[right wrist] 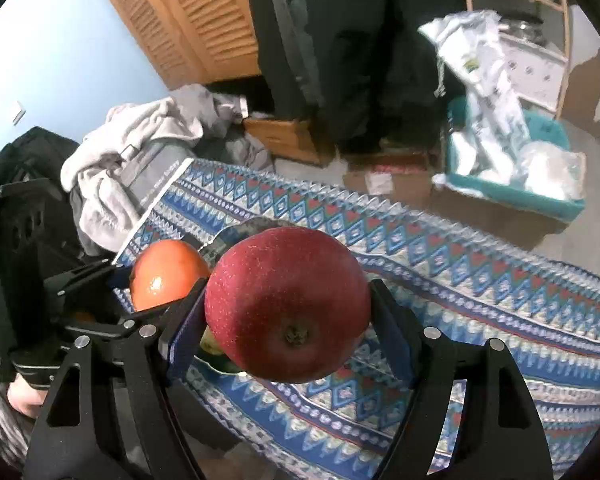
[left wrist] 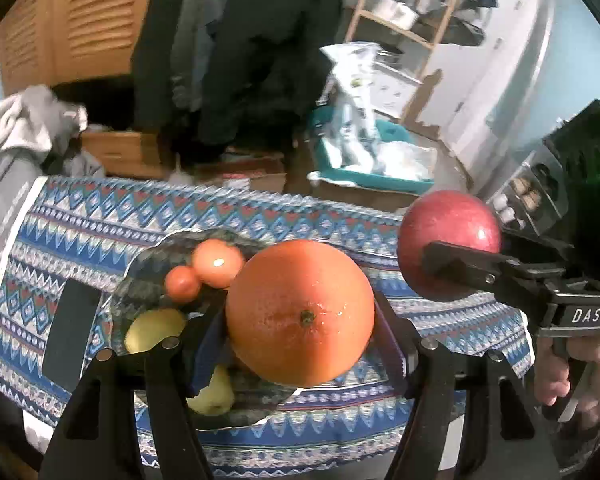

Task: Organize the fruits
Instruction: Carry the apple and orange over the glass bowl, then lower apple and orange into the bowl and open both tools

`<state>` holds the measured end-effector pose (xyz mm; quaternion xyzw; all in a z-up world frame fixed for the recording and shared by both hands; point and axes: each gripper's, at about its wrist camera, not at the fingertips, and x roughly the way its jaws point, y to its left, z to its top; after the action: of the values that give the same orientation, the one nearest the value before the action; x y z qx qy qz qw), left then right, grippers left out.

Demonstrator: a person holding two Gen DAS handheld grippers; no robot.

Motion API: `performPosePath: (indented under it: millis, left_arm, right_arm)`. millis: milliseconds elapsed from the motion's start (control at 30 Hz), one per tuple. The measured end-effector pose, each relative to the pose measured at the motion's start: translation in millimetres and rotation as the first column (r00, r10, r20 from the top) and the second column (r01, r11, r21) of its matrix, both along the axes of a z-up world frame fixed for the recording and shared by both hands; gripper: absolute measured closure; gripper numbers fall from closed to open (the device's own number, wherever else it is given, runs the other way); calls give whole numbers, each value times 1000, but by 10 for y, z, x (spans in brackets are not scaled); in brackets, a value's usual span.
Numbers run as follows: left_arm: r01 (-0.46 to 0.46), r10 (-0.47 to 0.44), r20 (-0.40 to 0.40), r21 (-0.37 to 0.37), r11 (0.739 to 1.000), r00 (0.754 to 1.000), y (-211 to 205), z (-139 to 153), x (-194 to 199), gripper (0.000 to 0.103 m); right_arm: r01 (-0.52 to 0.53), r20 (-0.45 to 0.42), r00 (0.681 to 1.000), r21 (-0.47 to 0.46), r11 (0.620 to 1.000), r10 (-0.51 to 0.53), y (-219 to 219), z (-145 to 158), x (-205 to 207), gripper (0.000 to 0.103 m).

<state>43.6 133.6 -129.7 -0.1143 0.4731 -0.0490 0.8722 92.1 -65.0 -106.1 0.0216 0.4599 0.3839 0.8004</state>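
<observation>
Fruits are sitting in both sets of jaws right now: the left gripper (left wrist: 300, 332) is clenching a big orange (left wrist: 300, 312), stem scar facing the camera, skin glossy and wet-looking, and the right gripper (right wrist: 288, 320) is squeezing a dark red apple (right wrist: 286, 304), speckled, with its calyx end facing the lens. Both pieces are hanging in the air above the tabletop, side by side; in the left wrist view the apple (left wrist: 448, 244) is showing to the right of the orange and a little farther back.

Directly under and behind the orange, a glass bowl (left wrist: 140, 280) is resting on the patterned blue cloth (left wrist: 80, 232), already carrying two small tangerines (left wrist: 218, 262) touching each other and two yellow pears (left wrist: 154, 328) near its front rim. The orange is blocking much of the bowl's right half from sight. A dark flat rectangle (left wrist: 70, 328) is lying on the cloth just left of the bowl.

To the right of the bowl the cloth is running bare toward its far edge. Beyond that edge a teal bin (right wrist: 512, 196) stuffed with plastic bags is standing on the floor, with grey clothing (right wrist: 140, 140) heaped past the left end of the tabletop.
</observation>
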Motion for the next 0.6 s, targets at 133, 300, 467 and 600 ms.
performPosePath:
  millis: [133,300,467,600]
  left_arm:
    - [-44,45,-32,22,999,998,185,-204,66,33]
    - [-74,75,-105,17,997,992,339,-513,154,33]
    - [-98,98,-143,12,995,985,433,-686,203,33]
    - [-120,123,-175,27,992,977,497,-828,248,33]
  right_arm:
    - [-15,-28,999,-12,1000,15,229,-155,89,26]
    - [-37,-59,998,-24,999,35,507,-378,174,26]
    - [-64,-89,994,-43,997,60,736,-634,243,26]
    - [-68,-107,992,-58,996,61,806,-762,290,26]
